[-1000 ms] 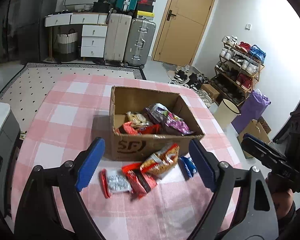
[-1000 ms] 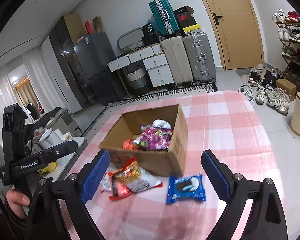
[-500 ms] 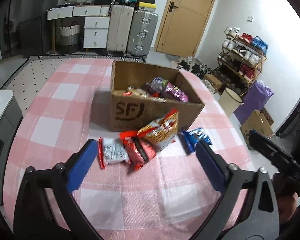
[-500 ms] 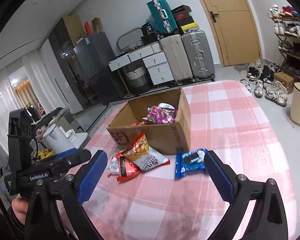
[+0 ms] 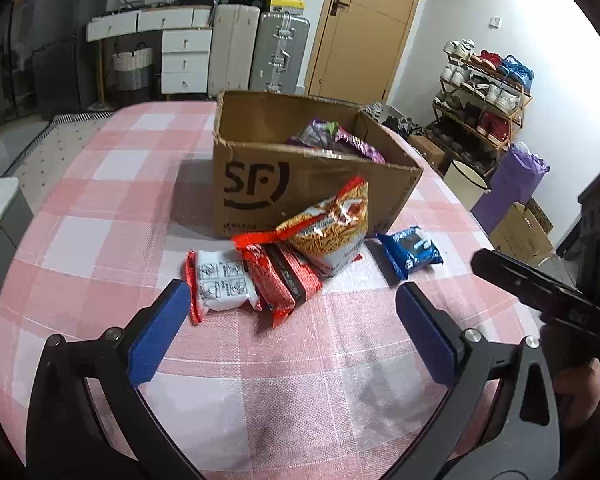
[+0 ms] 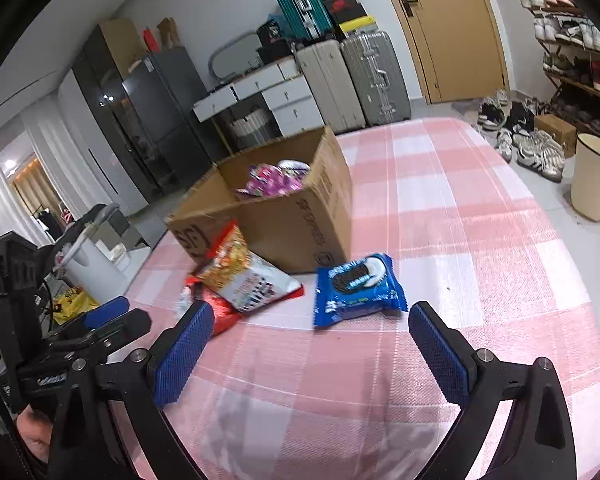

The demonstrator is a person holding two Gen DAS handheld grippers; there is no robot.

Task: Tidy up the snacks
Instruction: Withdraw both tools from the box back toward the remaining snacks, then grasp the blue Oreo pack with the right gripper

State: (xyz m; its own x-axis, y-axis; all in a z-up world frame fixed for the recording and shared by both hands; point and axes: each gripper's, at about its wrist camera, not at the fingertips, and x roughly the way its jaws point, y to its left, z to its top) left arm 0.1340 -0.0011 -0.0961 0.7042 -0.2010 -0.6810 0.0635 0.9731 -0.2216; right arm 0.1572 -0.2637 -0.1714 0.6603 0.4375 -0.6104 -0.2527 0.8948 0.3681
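Note:
An open cardboard box stands mid-table with purple snack bags inside. In front of it lie an orange noodle bag, red packs, a white pack and a blue cookie pack. My left gripper hovers just short of the red packs; its jaws are opening, with nothing between the pads. My right gripper stands open just before the blue cookie pack, which lies past its fingertips.
A pink checked cloth covers the table. Off its left side stand a white kettle and a low cabinet. Suitcases, drawers and a door line the far wall; a shoe rack and a bin stand to the right.
Both grippers have sunk toward the table and closed in on the loose snacks. The left jaws have spread wider. No snack has moved.

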